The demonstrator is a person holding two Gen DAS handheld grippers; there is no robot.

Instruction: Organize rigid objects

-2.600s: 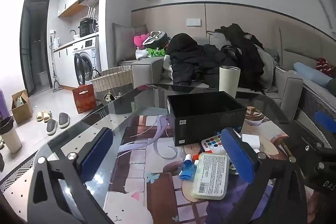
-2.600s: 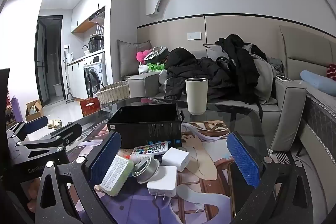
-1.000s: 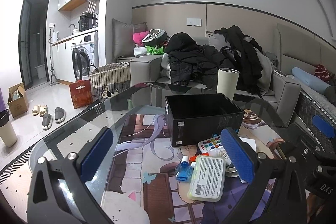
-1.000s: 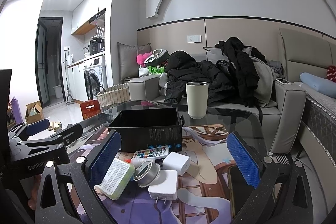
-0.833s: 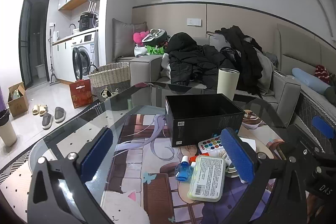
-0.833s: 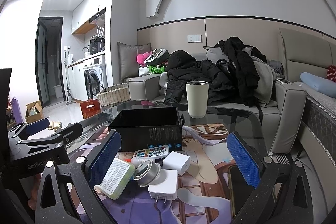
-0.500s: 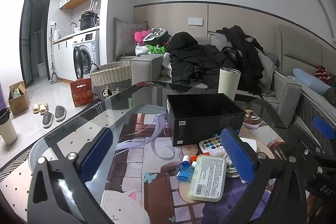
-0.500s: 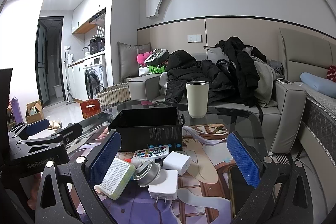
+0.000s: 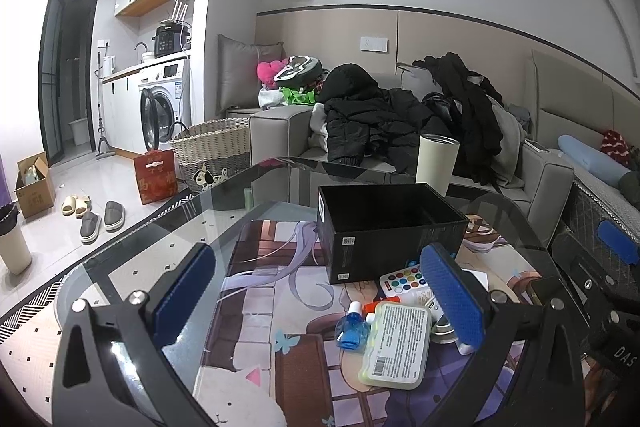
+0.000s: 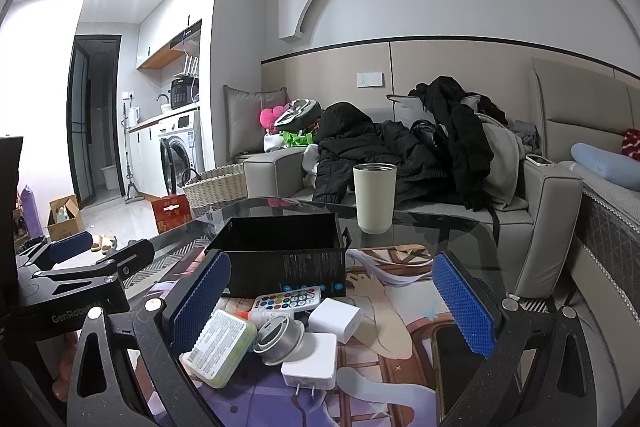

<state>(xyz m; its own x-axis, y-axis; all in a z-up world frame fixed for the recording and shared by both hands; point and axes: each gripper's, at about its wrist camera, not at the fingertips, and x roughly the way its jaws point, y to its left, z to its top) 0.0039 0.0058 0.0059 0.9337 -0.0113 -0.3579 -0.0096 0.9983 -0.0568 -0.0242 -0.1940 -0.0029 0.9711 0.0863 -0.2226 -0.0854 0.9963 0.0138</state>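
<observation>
glue bottle (image 10: 262,315): mostly hidden behind case | black phone (image 10: 454,367): partly behind gripper finger

Cream tumbler (image 10: 375,197), wicker basket (image 9: 213,151)

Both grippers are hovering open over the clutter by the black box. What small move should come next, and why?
Probably lower the right gripper onto the white charger cube. Its jaws stand wide open and hold nothing, the cube lies almost between them, and the black box just behind looks empty. The left gripper is open too, with the green-edged case near its right finger.
</observation>
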